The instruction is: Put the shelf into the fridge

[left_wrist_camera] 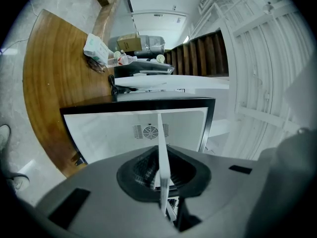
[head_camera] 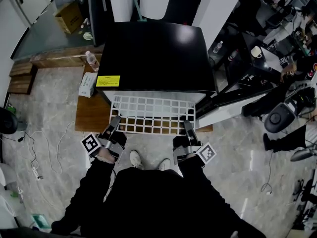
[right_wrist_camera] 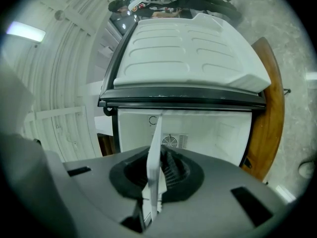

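A white wire shelf [head_camera: 153, 114] lies flat in front of the black-topped fridge [head_camera: 156, 53], its far edge at the fridge's open front. My left gripper [head_camera: 115, 124] is shut on the shelf's near left edge. On the near right edge my right gripper [head_camera: 188, 128] is shut as well. In the left gripper view the shelf [left_wrist_camera: 162, 152] shows edge-on as a thin white strip between the jaws, with the white fridge interior [left_wrist_camera: 143, 128] beyond. The right gripper view shows the same strip [right_wrist_camera: 154, 157] before the interior [right_wrist_camera: 208, 130]. The fridge door [head_camera: 233, 108] stands open to the right.
The fridge stands on a low wooden platform [head_camera: 91, 115] that carries a tissue pack [head_camera: 87, 84] and a bottle [head_camera: 91, 59]. Cables [head_camera: 34, 152] trail on the floor at left. A person [head_camera: 297, 68] sits at the right near office chairs. My shoes [head_camera: 134, 158] are just behind the shelf.
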